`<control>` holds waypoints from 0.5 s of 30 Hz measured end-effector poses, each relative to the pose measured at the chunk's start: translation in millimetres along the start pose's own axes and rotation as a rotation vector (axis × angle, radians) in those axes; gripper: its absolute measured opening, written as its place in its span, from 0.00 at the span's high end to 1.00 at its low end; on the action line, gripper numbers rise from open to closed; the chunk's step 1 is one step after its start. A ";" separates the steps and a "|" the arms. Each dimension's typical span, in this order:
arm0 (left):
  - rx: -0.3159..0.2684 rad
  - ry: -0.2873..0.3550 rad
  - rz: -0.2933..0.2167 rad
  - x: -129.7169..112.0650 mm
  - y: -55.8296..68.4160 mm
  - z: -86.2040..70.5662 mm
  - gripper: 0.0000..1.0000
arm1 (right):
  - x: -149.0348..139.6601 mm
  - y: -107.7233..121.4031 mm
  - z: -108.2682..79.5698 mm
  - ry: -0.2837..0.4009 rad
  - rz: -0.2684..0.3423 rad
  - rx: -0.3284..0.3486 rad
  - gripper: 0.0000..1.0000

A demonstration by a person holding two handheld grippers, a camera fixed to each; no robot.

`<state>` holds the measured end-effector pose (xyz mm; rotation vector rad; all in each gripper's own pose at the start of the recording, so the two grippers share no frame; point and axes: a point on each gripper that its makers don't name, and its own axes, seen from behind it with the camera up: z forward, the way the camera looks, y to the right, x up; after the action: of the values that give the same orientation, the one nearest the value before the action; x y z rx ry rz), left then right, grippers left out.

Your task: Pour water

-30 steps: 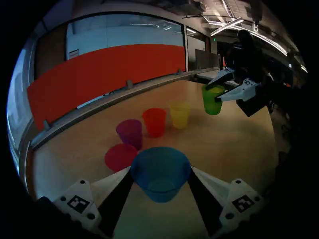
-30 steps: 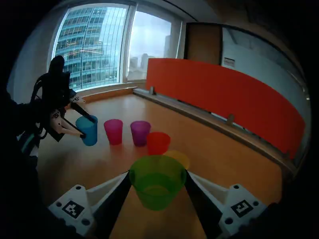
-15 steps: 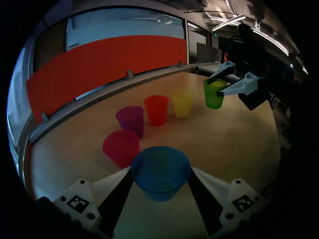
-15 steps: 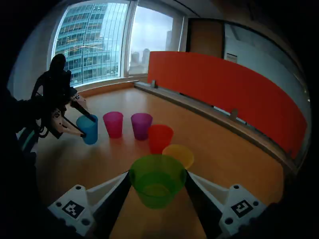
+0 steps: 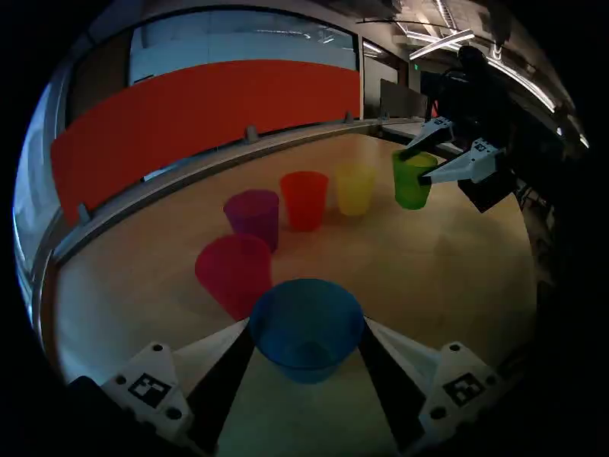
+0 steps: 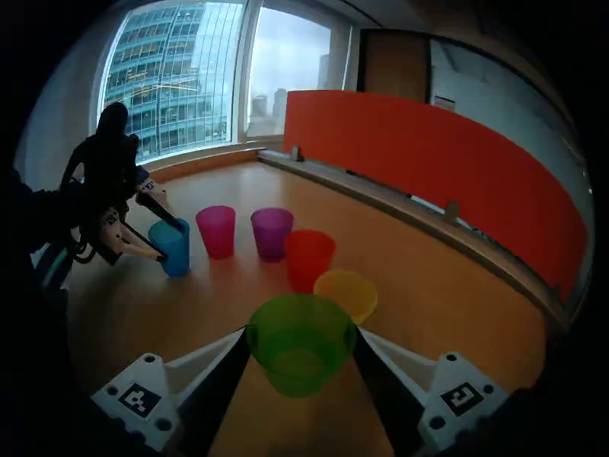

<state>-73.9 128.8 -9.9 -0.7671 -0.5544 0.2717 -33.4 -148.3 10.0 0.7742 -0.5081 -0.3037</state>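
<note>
Left gripper (image 5: 307, 324), seen in the left gripper view: its two white fingers close on either side of a translucent blue plastic cup (image 5: 307, 343), which sits upright and level between them, mouth toward the camera. Beyond it, on the pale wooden table (image 5: 441, 266), four further plastic cups stand in a curved row, from left to right a magenta cup (image 5: 234, 272), a purple cup (image 5: 253, 217), a red-orange cup (image 5: 304, 199) and a yellow cup (image 5: 355, 189), each apart from its neighbour. At the right end of the row the right gripper (image 5: 412, 169) clasps a translucent green plastic cup (image 5: 411, 192) near the rim, fingers pointing leftward along the row; the hand behind it is a dark silhouette whose pose cannot be made out. A long orange partition (image 5: 190, 107) borders the far edge of the table. The right gripper view gives the reverse aspect: the green cup is pinched upright between the near fingers, and the blue cup stands at the left end of the row in the far gripper, held from the left by a dark-sleeved arm (image 6: 46, 213). This view adds tall windows (image 6: 175, 84) onto city towers. Whether either cup holds water, or rests on the table, cannot be told.
</note>
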 end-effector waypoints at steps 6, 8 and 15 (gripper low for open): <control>-0.004 -0.005 -0.005 -3.3 -1.0 2.6 0.12 | -4.1 0.3 3.4 -0.008 0.002 -0.001 0.08; -0.006 -0.003 -0.005 -3.1 -0.6 2.7 0.12 | -5.5 0.2 4.3 -0.010 0.002 -0.002 0.08; -0.008 -0.008 -0.012 -5.8 -2.0 3.3 0.12 | -13.0 0.5 6.4 -0.020 0.008 -0.006 0.08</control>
<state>-80.5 126.9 -8.7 -0.7706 -0.5678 0.2621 -47.7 -146.0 10.0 0.7639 -0.5291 -0.3061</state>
